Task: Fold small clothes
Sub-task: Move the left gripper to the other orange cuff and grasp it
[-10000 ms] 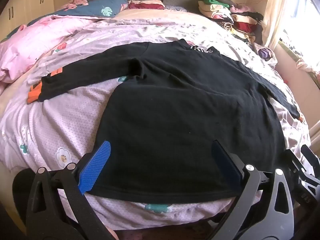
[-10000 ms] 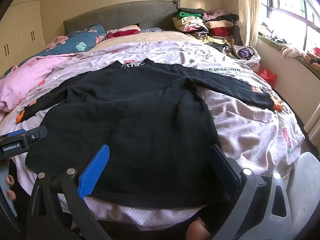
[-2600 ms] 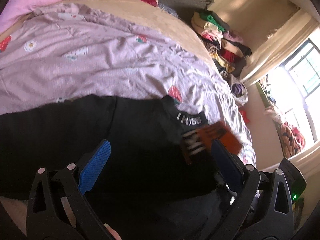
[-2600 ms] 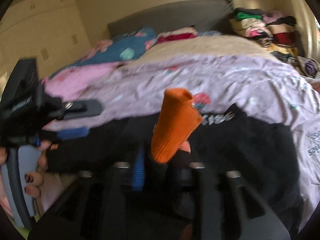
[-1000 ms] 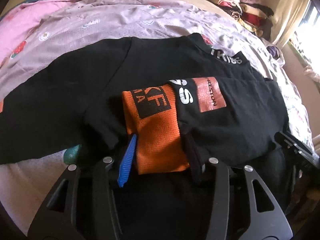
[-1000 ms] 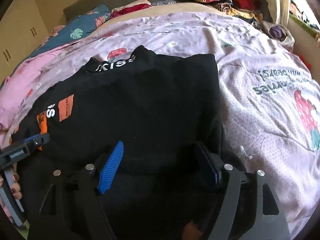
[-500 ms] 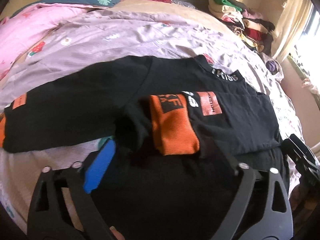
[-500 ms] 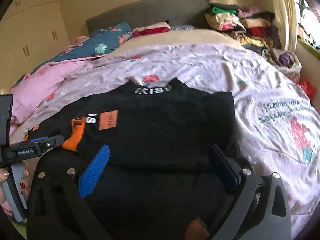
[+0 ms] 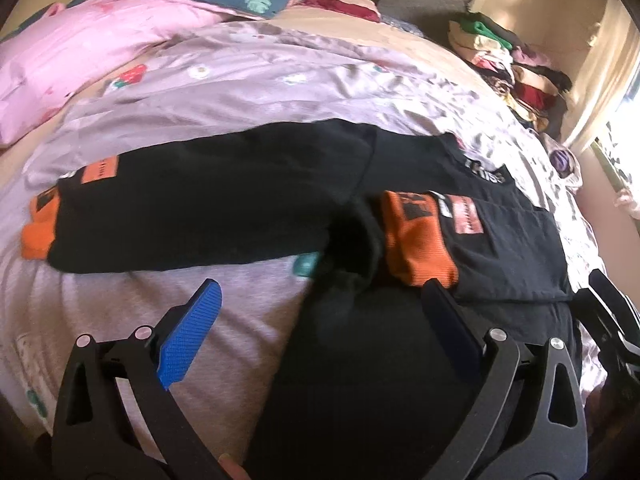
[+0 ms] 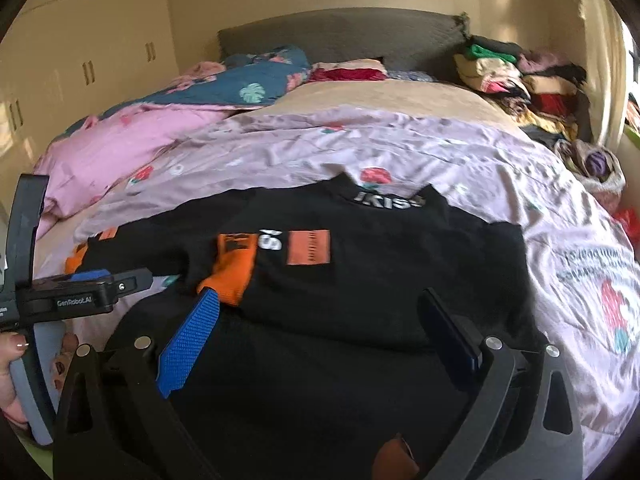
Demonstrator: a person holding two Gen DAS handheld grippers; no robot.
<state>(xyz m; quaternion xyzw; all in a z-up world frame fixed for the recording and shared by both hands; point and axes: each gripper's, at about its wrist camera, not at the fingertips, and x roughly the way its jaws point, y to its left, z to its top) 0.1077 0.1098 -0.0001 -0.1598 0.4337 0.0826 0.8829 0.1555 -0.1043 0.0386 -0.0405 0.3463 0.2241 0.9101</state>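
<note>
The black long-sleeved top (image 9: 248,200) lay flat on my bed's lilac floral quilt (image 9: 248,80), one sleeve folded across its chest, the ribbed orange cuff (image 9: 416,240) just beyond my left tool (image 9: 320,320). White letters at the collar seemed to read "KISS". Both tools had just been opening and stood wide apart, nothing between them; my right tool (image 10: 320,336) hung over the soft knit hem. A side label read "GenRobot.AI".
</note>
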